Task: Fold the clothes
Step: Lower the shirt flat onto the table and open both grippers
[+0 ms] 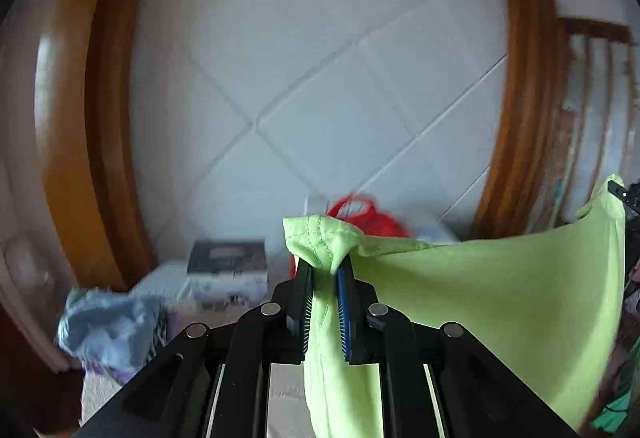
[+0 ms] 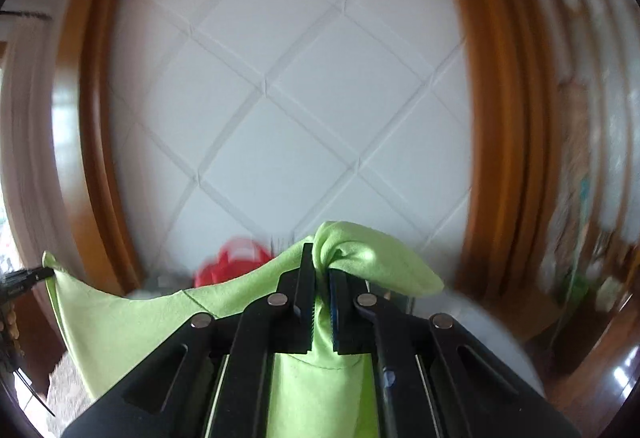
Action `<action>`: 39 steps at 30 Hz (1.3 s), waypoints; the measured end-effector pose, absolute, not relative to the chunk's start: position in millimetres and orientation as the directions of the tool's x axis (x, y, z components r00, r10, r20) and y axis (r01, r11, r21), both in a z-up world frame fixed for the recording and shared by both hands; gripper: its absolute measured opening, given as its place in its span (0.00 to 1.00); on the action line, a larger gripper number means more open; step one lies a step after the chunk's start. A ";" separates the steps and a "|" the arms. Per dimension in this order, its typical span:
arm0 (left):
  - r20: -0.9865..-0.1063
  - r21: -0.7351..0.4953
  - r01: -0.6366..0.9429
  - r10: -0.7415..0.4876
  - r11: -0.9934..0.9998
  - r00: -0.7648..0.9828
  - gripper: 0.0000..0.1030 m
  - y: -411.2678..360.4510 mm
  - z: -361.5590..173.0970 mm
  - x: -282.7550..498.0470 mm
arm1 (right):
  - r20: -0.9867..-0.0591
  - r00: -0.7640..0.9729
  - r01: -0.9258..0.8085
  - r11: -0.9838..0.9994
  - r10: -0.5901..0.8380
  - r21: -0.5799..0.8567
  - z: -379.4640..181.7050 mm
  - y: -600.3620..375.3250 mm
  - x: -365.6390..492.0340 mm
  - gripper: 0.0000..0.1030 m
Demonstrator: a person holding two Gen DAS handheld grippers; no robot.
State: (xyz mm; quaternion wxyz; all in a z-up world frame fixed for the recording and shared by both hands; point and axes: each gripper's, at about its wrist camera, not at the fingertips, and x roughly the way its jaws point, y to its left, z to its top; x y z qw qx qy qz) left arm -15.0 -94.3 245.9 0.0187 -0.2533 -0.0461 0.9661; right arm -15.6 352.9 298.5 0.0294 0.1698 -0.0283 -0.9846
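Observation:
A lime-green garment (image 1: pixel 500 286) hangs stretched in the air between my two grippers. My left gripper (image 1: pixel 324 268) is shut on one bunched, stitched corner of it. In the left wrist view the cloth runs right to the other gripper's tip (image 1: pixel 624 193). My right gripper (image 2: pixel 322 264) is shut on the opposite bunched corner of the garment (image 2: pixel 132 322). In the right wrist view the cloth sags left to the left gripper's tip (image 2: pixel 36 276). Both views are tilted up toward a white padded wall.
A white quilted panel (image 1: pixel 320 77) framed in brown wood (image 1: pixel 104 117) fills the background. Below lie a blue crumpled cloth (image 1: pixel 108 326), boxes (image 1: pixel 228 266) and a red bag (image 1: pixel 368 213). A white round surface (image 2: pixel 480 326) sits at lower right in the right wrist view.

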 end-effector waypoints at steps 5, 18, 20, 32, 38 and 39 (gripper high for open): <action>-0.704 -0.011 0.148 -0.098 -0.989 -0.704 0.12 -90.7 130.8 -132.7 | -0.546 -0.834 0.048 -0.996 -0.081 0.075 178.4 352.4 -150.2 0.05; -0.884 0.046 0.191 -0.129 -0.981 -0.448 0.94 -80.3 -59.6 -234.9 | -0.788 -0.615 -0.052 -0.994 -0.042 0.094 -33.3 375.6 -289.7 0.87; -0.898 0.053 0.163 -0.118 -0.985 -0.425 0.94 -82.6 -65.7 -215.9 | -0.787 -0.615 -0.069 -0.990 -0.054 0.123 -28.6 386.3 -275.4 0.87; -0.950 0.044 0.009 -0.044 -0.999 -0.309 0.94 -53.1 -96.2 -46.8 | -0.884 -0.466 -0.246 -0.956 -0.025 0.157 -65.1 427.6 -69.7 0.91; -0.954 -0.028 -0.036 0.038 -0.999 -0.297 0.94 -39.7 -113.9 15.8 | -0.906 -0.421 -0.358 -0.909 -0.045 0.212 -75.4 436.3 34.0 0.91; -0.952 -0.027 -0.045 0.039 -0.999 -0.303 0.94 -37.2 -115.2 23.4 | -0.911 -0.411 -0.368 -0.906 -0.045 0.211 -77.3 436.4 48.3 0.91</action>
